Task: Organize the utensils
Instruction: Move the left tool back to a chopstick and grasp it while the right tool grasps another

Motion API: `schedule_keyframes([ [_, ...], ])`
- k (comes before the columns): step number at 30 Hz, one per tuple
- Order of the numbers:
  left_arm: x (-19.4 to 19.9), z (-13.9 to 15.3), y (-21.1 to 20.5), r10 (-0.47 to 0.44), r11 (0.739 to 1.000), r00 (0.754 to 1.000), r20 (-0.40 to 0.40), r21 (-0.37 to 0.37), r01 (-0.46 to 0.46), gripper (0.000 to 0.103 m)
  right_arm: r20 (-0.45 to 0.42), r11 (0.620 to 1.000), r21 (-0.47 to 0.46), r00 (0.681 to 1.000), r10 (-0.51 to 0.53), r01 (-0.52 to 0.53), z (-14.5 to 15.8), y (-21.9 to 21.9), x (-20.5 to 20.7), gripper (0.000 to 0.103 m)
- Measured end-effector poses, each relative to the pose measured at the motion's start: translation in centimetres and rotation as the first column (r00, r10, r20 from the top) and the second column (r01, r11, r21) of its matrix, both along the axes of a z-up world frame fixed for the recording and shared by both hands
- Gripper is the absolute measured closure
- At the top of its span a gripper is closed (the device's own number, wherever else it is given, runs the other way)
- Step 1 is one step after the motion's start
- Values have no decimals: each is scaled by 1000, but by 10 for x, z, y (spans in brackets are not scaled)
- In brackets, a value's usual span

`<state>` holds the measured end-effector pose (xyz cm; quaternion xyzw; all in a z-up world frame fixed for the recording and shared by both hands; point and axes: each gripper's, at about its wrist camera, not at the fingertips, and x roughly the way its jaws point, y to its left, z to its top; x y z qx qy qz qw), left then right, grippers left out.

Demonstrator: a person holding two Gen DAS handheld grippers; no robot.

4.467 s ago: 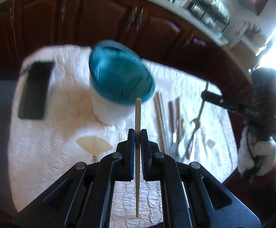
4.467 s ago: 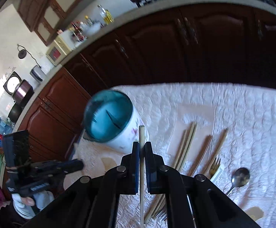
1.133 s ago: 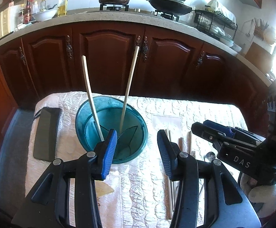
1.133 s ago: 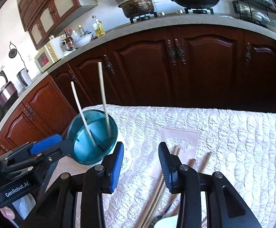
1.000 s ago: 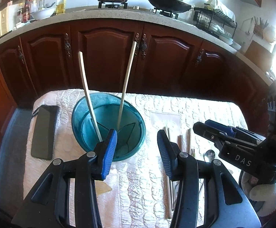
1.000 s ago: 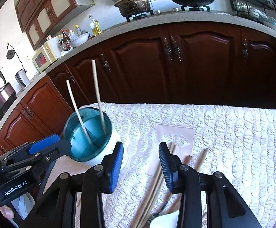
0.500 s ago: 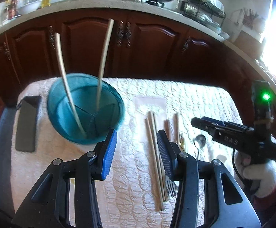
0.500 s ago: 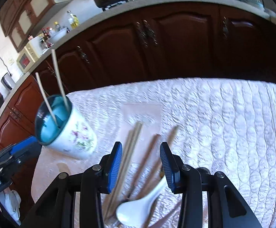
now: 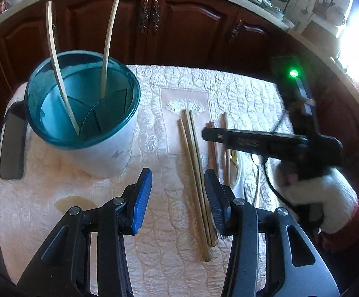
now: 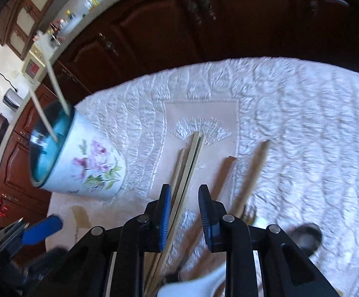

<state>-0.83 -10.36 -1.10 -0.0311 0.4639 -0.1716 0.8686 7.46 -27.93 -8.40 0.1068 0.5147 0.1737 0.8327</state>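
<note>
Both of your grippers have dropped from the teal-rimmed floral holder point(image 9: 85, 113), where two pale chopsticks point(image 9: 106, 39) stand, toward the wooden chopsticks point(image 9: 194, 168) mid-table: left gripper point(image 9: 178, 198) released wide, right gripper point(image 10: 184, 212) unclenched but just narrowing around them.

Holder: we see a white cup with a teal rim point(image 9: 85, 113) at left of centre, two pale chopsticks point(image 9: 107, 34) standing in it.
Cloth: a quilted white tablecloth point(image 9: 241, 91) fills the middle.
Loose chopsticks point(image 9: 194, 170): lying at centre.
Left gripper point(image 9: 178, 199): at bottom, we find its jaws apart, empty.
Right gripper point(image 9: 253, 141): at right, its jaws' state unclear.
Dark flat object point(image 9: 12, 143): left edge.
</note>
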Motion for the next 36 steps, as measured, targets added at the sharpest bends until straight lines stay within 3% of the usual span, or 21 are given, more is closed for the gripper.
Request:
schedule_keyframes([
  [6, 1, -8, 4, 9, 1000, 1000, -26, 3, -9, 60, -38, 995, -96, 999, 1, -4, -18, 18, 18, 81],
  [18, 9, -21, 4, 15, 1000, 998, -61, 4, -15, 60, -67, 987, -162, 998, 1, -12, -30, 33, 37, 84],
  [20, 11, -23, 1, 14, 1000, 998, -67, 8, -13, 60, -58, 984, -179, 998, 14, -24, -33, 37, 32, 89],
  [25, 15, -24, -5, 5, 1000, 998, -66, 9, -5, 60, -57, 981, -188, 997, 43, -53, -35, 34, 22, 91],
  [29, 21, -30, -9, 14, 1000, 997, -82, 6, -14, 60, -68, 990, -140, 998, 19, -29, -31, 23, 19, 92],
  [36, 35, -45, -21, 27, 1000, 995, -96, 11, -26, 60, -73, 990, -138, 997, 5, -15, -40, 23, 18, 92],
])
